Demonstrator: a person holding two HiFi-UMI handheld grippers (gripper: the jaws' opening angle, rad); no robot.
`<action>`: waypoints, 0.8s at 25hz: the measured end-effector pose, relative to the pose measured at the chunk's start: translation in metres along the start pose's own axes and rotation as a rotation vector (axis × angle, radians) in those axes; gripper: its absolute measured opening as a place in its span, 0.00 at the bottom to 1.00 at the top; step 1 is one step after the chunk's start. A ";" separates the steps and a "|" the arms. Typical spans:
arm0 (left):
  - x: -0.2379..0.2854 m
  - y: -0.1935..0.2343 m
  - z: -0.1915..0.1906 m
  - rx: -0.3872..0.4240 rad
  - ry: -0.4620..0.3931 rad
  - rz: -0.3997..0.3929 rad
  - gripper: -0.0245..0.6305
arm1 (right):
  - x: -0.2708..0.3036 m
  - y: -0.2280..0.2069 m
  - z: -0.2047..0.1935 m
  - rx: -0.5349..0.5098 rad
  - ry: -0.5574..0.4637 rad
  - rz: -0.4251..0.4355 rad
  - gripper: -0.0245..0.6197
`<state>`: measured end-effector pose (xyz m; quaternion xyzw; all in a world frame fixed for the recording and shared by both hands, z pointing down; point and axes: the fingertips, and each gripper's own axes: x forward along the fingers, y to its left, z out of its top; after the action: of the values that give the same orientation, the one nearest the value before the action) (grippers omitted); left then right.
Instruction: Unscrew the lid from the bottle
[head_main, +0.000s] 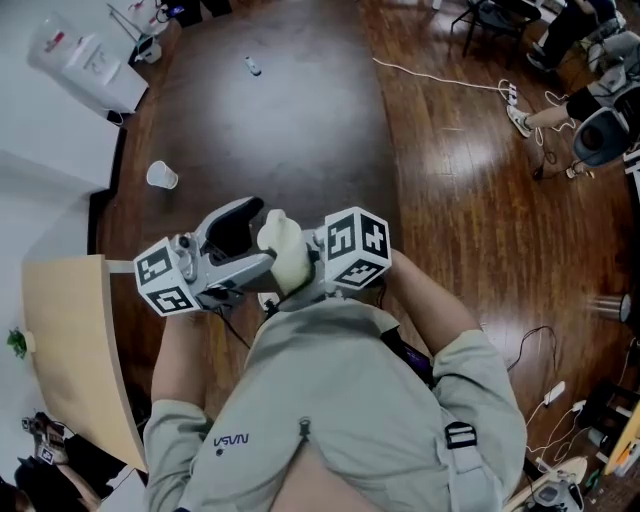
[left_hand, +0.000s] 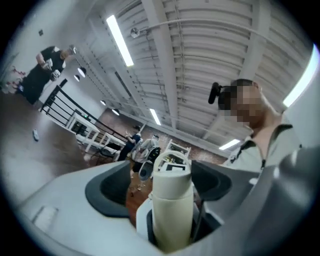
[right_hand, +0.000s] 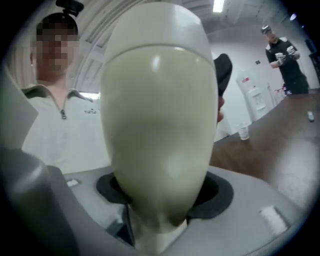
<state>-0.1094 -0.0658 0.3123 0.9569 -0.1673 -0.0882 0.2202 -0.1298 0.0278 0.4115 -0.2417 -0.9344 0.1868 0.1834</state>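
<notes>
I hold a cream bottle (head_main: 283, 250) level in front of my chest, between the two grippers. In the right gripper view the bottle (right_hand: 157, 125) fills the middle, and my right gripper (right_hand: 165, 197) is shut on it, its dark pads (right_hand: 215, 192) tight against the bottle's sides. In the left gripper view the bottle (left_hand: 172, 205) runs away from the camera with a seam round it. My left gripper (left_hand: 165, 182) stands open around it, with a gap on both sides. From above, the left gripper (head_main: 258, 238) and the right gripper (head_main: 306, 256) face each other.
A dark brown table (head_main: 270, 120) lies ahead with a plastic cup (head_main: 161, 176) and a small item (head_main: 253, 66) on it. A water dispenser (head_main: 85, 60) stands at the far left, a pale board (head_main: 75, 340) at my left. Cables (head_main: 440, 75) cross the wooden floor, where people sit and stand.
</notes>
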 end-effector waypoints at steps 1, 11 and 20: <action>0.001 -0.004 0.000 -0.009 0.012 -0.046 0.62 | 0.001 0.006 -0.001 -0.014 0.023 0.045 0.51; 0.004 -0.034 -0.001 -0.057 0.048 -0.307 0.49 | 0.007 0.036 -0.004 -0.037 0.106 0.261 0.51; 0.006 -0.028 -0.007 -0.031 0.097 -0.288 0.49 | 0.006 0.026 -0.005 -0.029 0.104 0.246 0.51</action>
<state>-0.0938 -0.0414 0.3051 0.9706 -0.0162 -0.0751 0.2281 -0.1226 0.0528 0.4056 -0.3665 -0.8895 0.1816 0.2037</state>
